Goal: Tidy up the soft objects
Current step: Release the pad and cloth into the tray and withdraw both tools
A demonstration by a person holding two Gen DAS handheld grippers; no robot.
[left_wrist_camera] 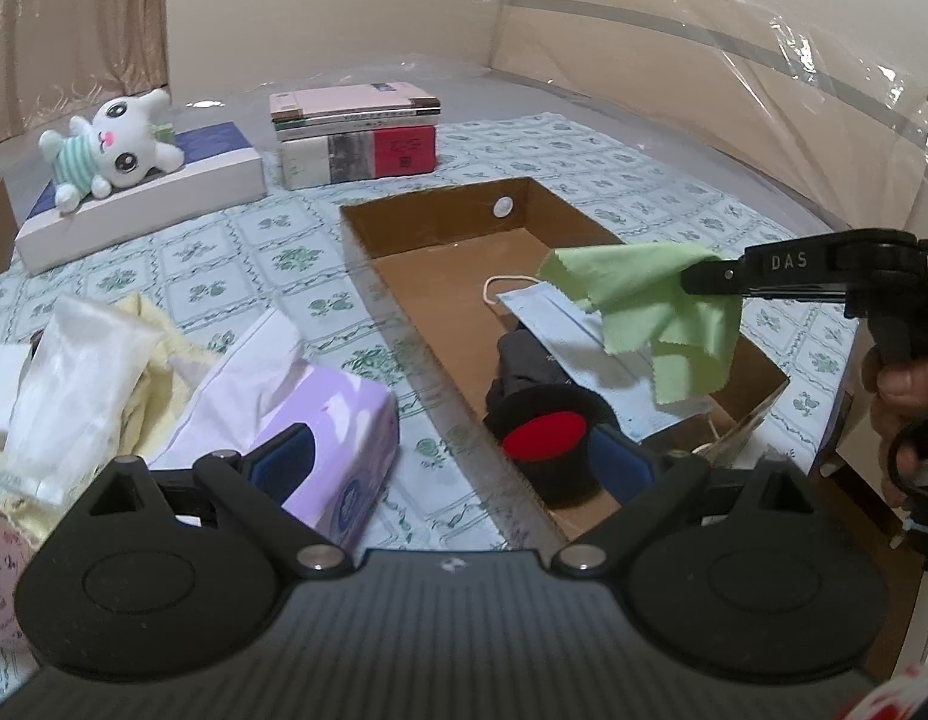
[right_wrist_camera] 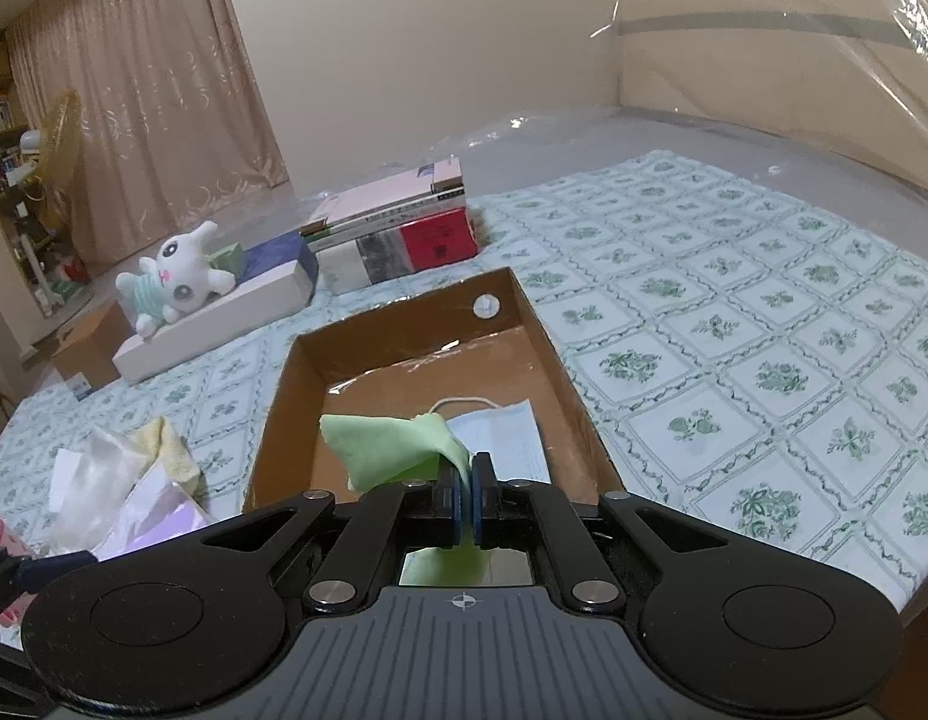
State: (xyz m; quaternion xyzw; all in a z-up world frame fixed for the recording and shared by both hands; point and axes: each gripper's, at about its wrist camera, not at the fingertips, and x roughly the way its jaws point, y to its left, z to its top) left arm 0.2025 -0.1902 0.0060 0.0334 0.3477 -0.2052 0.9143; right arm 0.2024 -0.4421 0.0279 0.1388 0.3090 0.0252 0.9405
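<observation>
My right gripper [right_wrist_camera: 467,483] is shut on a light green cloth [right_wrist_camera: 392,447] and holds it above the open cardboard box [right_wrist_camera: 284,384]. From the left wrist view the cloth [left_wrist_camera: 656,306] hangs over the box [left_wrist_camera: 392,252], pinched by the right gripper [left_wrist_camera: 698,279]. Inside the box lie a blue face mask [left_wrist_camera: 560,324] and a dark rolled item with a red disc [left_wrist_camera: 542,426]. My left gripper [left_wrist_camera: 452,456] is open and empty, low at the box's near left wall. A purple tissue pack [left_wrist_camera: 338,438] lies just left of it.
A white plush bunny [left_wrist_camera: 113,144] lies on a flat white box [left_wrist_camera: 140,204] at the back left. A stack of books [left_wrist_camera: 359,135] stands behind the cardboard box. Yellow cloth [left_wrist_camera: 158,354] and white plastic packs [left_wrist_camera: 80,372] are piled at the left. Clear plastic sheeting [left_wrist_camera: 764,90] rises on the right.
</observation>
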